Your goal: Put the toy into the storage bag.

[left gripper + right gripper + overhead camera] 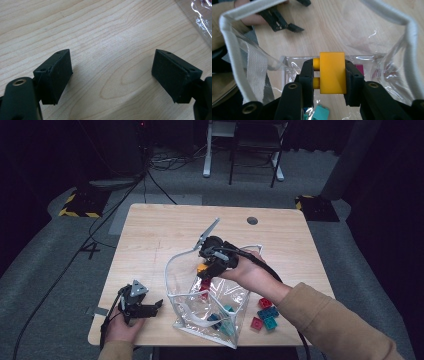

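A clear plastic bag with a white rim lies open on the wooden table, with red and teal bricks inside. My right gripper points down into the bag's mouth and is shut on a yellow brick, which sits clamped between its black jaws above the bag's clear bottom. My left gripper rests at the table's front left, open, with bare wood between its pads. The bag's edge shows at the top right of the left gripper view.
Several loose red and teal bricks lie on the table right of the bag. A round cable hole is near the far edge. The wooden table is bare at its far left.
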`<state>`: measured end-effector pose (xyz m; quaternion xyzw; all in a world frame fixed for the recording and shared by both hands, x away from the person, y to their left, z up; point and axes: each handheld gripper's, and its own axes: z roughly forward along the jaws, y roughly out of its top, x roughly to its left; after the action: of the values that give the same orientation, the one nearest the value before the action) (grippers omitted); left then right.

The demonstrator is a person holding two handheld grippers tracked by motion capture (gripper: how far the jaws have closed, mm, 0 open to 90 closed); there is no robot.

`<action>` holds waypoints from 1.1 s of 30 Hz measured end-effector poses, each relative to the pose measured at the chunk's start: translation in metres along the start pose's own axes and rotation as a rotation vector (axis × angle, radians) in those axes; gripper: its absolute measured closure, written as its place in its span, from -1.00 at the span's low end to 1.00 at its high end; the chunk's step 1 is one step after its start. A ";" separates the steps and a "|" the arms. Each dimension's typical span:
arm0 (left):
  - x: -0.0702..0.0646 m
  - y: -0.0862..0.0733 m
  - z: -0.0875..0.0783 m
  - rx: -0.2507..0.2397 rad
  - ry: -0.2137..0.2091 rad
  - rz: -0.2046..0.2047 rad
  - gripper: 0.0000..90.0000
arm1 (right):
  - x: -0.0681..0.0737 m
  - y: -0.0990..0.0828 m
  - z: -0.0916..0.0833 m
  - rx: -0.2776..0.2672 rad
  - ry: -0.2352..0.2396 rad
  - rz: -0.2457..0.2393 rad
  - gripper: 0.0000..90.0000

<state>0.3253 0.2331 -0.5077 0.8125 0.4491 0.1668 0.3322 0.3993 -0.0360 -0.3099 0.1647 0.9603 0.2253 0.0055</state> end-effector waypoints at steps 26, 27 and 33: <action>0.000 0.000 0.000 0.001 -0.003 -0.002 -0.62 | -0.010 -0.006 0.035 0.196 0.054 0.034 -0.03; 0.000 0.000 0.000 0.001 -0.003 -0.002 -0.62 | -0.011 -0.007 0.031 0.179 0.053 0.038 -0.05; 0.000 0.000 0.000 0.001 -0.003 -0.001 -0.62 | -0.010 -0.024 -0.008 -0.007 0.031 0.051 -0.04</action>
<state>0.3252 0.2330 -0.5077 0.8126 0.4493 0.1651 0.3325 0.4006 -0.0624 -0.3139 0.1855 0.9549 0.2315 -0.0147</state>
